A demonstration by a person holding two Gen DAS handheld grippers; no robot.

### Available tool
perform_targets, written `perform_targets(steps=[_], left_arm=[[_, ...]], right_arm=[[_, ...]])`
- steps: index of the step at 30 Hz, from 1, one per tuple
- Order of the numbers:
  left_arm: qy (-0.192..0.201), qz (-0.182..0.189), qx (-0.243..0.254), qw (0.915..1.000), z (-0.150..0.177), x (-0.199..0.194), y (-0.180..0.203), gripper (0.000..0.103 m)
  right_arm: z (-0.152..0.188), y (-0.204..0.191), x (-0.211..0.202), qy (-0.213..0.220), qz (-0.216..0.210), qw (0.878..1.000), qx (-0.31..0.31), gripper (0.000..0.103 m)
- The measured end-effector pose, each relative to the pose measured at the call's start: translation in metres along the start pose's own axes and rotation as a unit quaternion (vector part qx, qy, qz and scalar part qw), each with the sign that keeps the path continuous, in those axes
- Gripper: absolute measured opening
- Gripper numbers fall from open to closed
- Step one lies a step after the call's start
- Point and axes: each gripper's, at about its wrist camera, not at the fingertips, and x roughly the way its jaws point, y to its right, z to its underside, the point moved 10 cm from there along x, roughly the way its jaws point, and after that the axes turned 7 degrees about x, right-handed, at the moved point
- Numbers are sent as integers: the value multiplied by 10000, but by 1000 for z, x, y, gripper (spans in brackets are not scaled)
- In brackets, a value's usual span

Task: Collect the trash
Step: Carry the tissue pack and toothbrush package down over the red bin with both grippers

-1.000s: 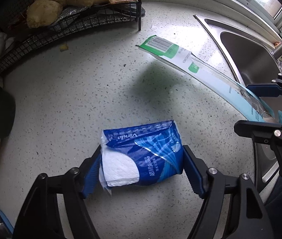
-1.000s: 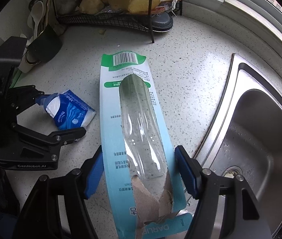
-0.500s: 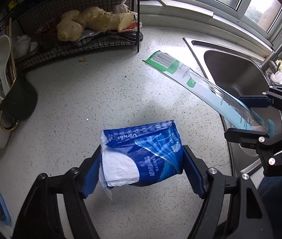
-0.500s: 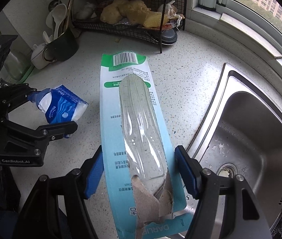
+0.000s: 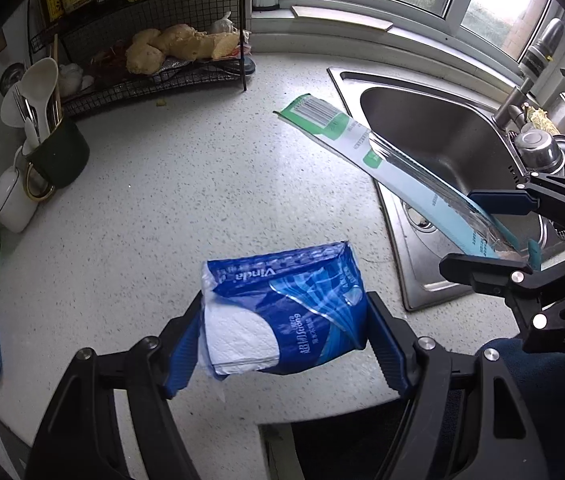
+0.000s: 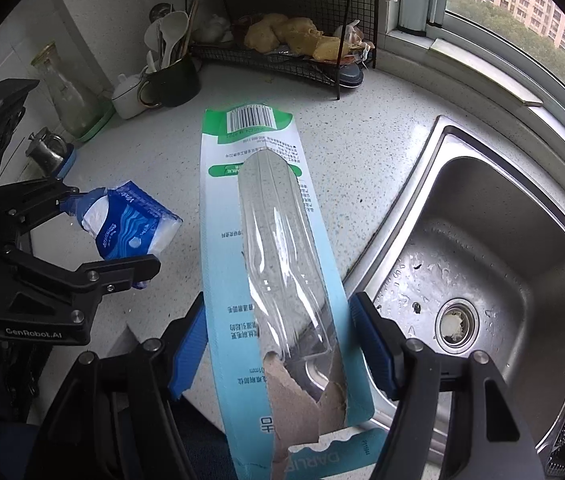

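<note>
**Left wrist view and right wrist view: two pieces of trash held clear of the counter, ready for carrying off**

Left wrist view: the left gripper (image 5: 284,330) is clamped across a blue tissue pack (image 5: 282,312), its blue pads pressing the two short sides; white tissue shows at the torn end. The pack hangs above the speckled countertop (image 5: 162,200), near its front edge. Right wrist view: the right gripper (image 6: 278,344) is clamped on a torn blister card (image 6: 258,240), a long green-and-blue card with a clear plastic bubble. The pads bear on the card's long edges near its ripped lower end, so most of its length juts forward, unsupported, over the seam between counter and sink (image 6: 502,280).

To do this step well, both grips probably need only be kept firm, not tightened: the pack is soft and would bulge, and the card may buckle if squeezed harder. The card's far end, with its barcode, is the part most likely to strike something, so it should be swung wide of the wire rack (image 6: 282,60) and the dark utensil cup (image 6: 170,80). No bin shows in either view; where the load goes cannot be told.
</note>
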Motion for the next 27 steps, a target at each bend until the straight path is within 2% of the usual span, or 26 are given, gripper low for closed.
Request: perform_targets(steps=[16,20,27], left_arm=[[-11,-254,38,9997,93,-46,110,73],[-31,-200,30,9998,119,-55,134,73],[-284,-117,73,9995,161,-52,161,73]], right_arm=[[107,-2,-58,220,-117,9995,-185,67],[136,-6,-69,217,-176,9993,-251,67],[182,-20,-70,-45,-392,9992,-96,67]])
